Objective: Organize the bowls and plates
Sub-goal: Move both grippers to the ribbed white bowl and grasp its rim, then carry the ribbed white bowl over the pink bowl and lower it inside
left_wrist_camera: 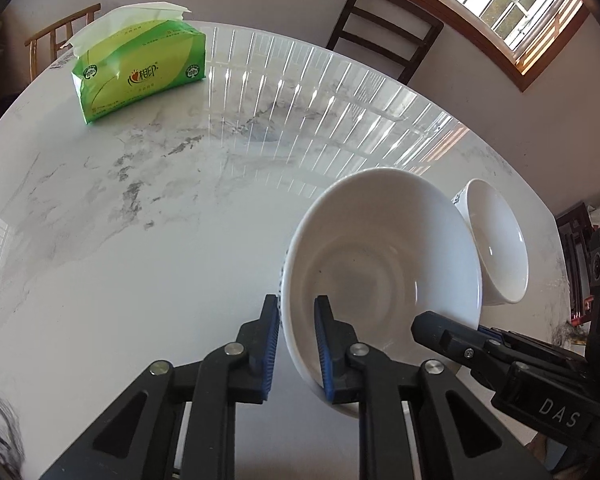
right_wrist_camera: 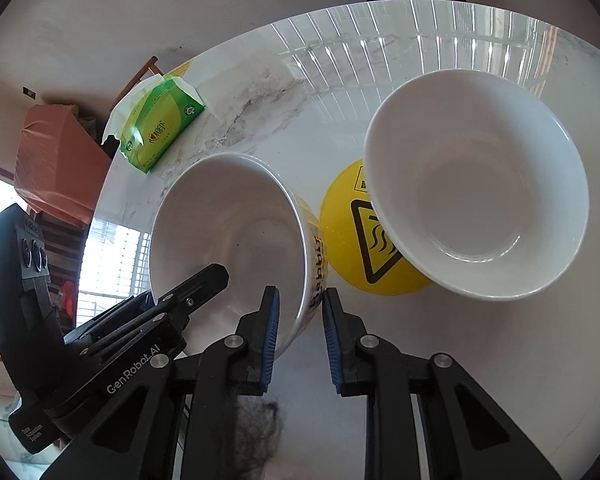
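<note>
Ribbed blue pads of both grippers [left_wrist_camera: 297,344] [right_wrist_camera: 300,336] straddle one glossy white bowl's [left_wrist_camera: 380,272] rim, gripping it.

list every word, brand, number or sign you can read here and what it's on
"DAS": right gripper body.
"GenRobot.AI": left gripper body; the small label lower on it is too blurred to read.
"100%" in round seals and "相印" beside a heart: green tissue pack; its smaller print is too small to read.
Hot-surface warning sign with wavy lines: yellow round mat; its text is partly hidden.
Black lettering: printed bowl, cut off and unclear.
</note>
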A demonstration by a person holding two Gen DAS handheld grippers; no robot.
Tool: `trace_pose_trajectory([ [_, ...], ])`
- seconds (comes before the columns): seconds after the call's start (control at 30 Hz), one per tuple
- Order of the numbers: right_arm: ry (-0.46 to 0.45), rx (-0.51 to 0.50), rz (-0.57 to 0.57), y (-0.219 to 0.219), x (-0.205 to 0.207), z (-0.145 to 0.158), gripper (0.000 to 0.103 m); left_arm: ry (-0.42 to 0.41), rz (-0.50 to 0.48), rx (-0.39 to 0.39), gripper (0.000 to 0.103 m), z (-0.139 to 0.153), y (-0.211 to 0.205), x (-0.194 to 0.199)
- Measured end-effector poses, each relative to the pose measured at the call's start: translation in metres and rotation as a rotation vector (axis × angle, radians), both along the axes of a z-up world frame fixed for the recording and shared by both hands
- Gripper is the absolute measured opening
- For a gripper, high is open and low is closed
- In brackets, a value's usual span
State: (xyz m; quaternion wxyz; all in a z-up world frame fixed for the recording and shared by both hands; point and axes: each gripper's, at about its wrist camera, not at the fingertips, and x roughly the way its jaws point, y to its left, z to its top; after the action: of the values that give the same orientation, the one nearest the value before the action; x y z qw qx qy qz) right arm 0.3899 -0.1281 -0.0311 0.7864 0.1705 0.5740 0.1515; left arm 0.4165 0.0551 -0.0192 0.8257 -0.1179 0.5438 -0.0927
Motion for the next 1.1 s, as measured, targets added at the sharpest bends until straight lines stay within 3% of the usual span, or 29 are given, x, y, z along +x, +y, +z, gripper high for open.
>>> trace_pose_trajectory([
  [0.33,-0.057,0.062,0.045,-0.008,-0.056,0.043,0.019,-0.131,0.004,0.031,0.019,0.051,-0.007,-0.072],
  [0.63,-0.127,0.101,0.068,-0.030,-0.135,0.073,0.019,-0.221,-0.058,0.054,0.019,0.087,-0.030,-0.150],
  [0.87,-0.138,0.113,0.068,-0.043,-0.185,0.073,0.019,-0.260,-0.110,0.085,0.020,0.094,-0.049,-0.207],
  [1.1,-0.110,0.138,0.064,-0.048,-0.214,0.054,0.018,-0.300,-0.147,0.138,0.020,0.089,-0.065,-0.251],
])
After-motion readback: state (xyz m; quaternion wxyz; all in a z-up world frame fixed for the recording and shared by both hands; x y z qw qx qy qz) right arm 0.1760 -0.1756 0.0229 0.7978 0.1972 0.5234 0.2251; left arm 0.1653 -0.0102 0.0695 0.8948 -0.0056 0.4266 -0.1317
